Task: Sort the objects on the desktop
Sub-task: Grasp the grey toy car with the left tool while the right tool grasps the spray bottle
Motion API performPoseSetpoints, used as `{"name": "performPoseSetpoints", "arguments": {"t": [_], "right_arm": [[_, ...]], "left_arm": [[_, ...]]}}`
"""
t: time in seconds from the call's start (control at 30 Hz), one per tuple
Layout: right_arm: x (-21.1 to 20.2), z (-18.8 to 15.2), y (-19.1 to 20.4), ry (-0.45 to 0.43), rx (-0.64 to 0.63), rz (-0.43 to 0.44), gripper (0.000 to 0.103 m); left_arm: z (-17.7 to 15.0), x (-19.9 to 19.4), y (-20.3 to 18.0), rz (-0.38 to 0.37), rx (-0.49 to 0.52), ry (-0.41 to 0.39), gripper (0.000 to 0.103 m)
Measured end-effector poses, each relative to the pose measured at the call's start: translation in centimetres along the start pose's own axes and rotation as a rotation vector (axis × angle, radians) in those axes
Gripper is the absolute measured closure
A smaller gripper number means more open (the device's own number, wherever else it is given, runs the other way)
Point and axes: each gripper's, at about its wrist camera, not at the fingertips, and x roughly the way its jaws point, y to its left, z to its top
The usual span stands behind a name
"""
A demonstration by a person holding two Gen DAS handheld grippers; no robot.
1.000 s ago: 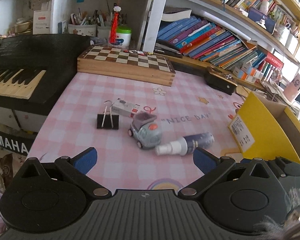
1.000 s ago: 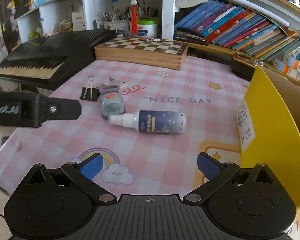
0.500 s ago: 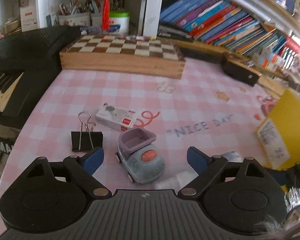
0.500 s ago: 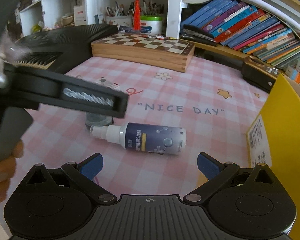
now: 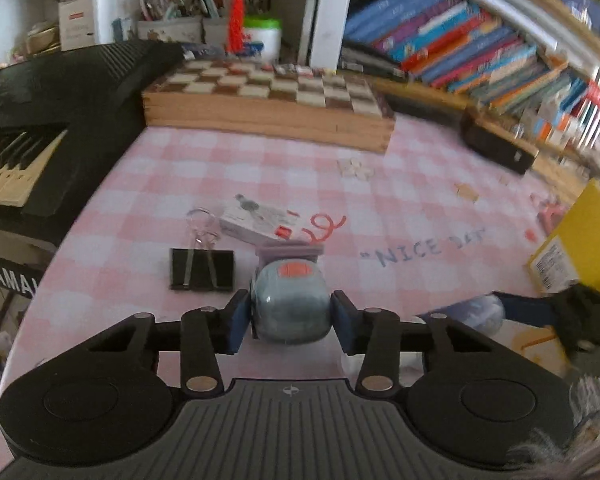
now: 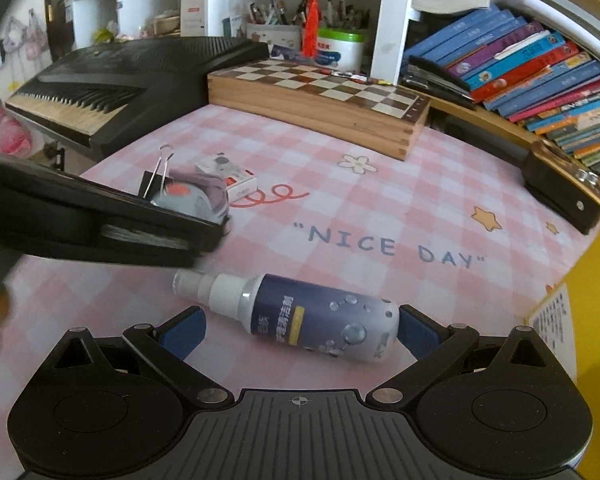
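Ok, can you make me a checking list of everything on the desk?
Surface: pink checked tablecloth, "NICE DAY" print.
Job's things: toy car, spray bottle lying down, binder clip, small box.
Clutter: chessboard, black case.
Grippers: left gripper jaws have just been closing, pressed on the toy car; right gripper jaws open around the spray bottle.
Cables: nothing seen.
Surroundings: piano keyboard, bookshelves, yellow box.

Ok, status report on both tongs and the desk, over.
Left tongs just closed around toy car. Right tongs open, straddling spray bottle. Binder clip close beside car.
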Motion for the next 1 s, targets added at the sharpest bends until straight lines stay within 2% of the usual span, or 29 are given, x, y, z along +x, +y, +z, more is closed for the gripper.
{"name": "performPoseSetpoints", "arguments": {"t": [0.13, 0.3, 0.47, 0.57, 0.7, 0.77, 0.83, 0.87, 0.9, 0.97, 1.0], "right_arm": [[1.0, 0.8, -0.7, 0.021, -0.015, 0.039, 0.001], [1.8, 1.2, -1.7, 0.057, 0.008, 0.098, 0.002], [0.2, 0.8, -2.4, 0.102, 0.081, 0.124, 0.017], [-1.4, 0.0, -2.1, 0.133, 0.100, 0.143, 0.018], [-3.4, -1.0, -0.9, 0.134, 0.038, 0.193, 0.018], [-4.1, -1.1, -0.4, 0.093, -0.037, 0.141, 0.018], [-4.0, -0.8, -0.2, 0.070, -0.104, 0.076, 0.017], [-3.8, -0.4, -0.3, 0.063, -0.117, 0.063, 0.017], [-3.5, -0.1, -0.5, 0.055, -0.121, 0.068, 0.017], [-2.6, 0.5, -0.5, 0.059, -0.135, 0.099, 0.017], [-2.0, 0.7, -0.3, 0.069, -0.151, 0.112, 0.017]], "left_arm": [[-0.3, -2.8, 1.2, -0.025, -0.004, -0.053, 0.062], [-1.4, -4.4, 2.1, -0.033, -0.006, -0.046, 0.062], [-2.1, -5.3, 2.4, -0.028, -0.001, -0.033, 0.062], [-2.7, -5.7, 2.6, -0.032, 0.015, -0.015, 0.062], [-3.9, -5.8, 2.6, -0.037, 0.048, 0.021, 0.062], [-4.3, -5.5, 2.7, -0.016, 0.052, 0.042, 0.061], [-4.4, -5.1, 3.1, -0.008, 0.039, 0.063, 0.051], [-4.5, -5.0, 3.1, 0.000, 0.035, 0.064, 0.042], [-4.6, -4.9, 3.2, -0.003, 0.036, 0.062, 0.040], [-4.7, -4.4, 3.0, 0.000, 0.047, 0.064, 0.042], [-4.9, -4.2, 2.9, -0.001, 0.052, 0.070, 0.047]]}}
